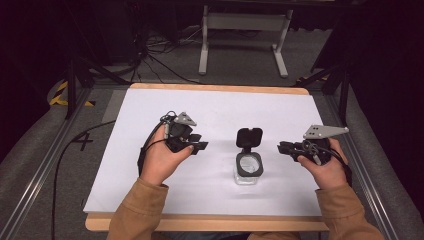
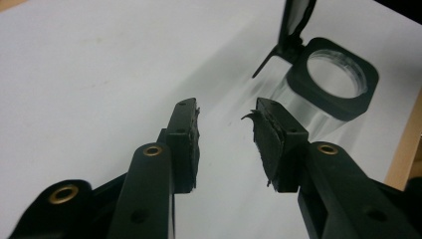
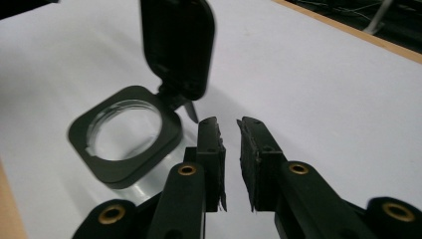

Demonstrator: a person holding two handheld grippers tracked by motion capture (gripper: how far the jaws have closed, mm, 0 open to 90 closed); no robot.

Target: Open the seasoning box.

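The clear jar (image 1: pixel 248 172) stands near the white mat's (image 1: pixel 150 100) front edge, its flip lid (image 1: pixel 249 137) upright. It looks light, rigid and slick; the black collar (image 3: pixel 124 144) seems the safest hold. The left gripper (image 1: pixel 197 145) and right gripper (image 1: pixel 286 147) flank it, released, holding nothing.

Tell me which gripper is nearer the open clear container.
Right, narrowly. The right gripper sits just right of the container, jaws apart and empty. The left gripper is off its left side, a bit farther, also open and empty.
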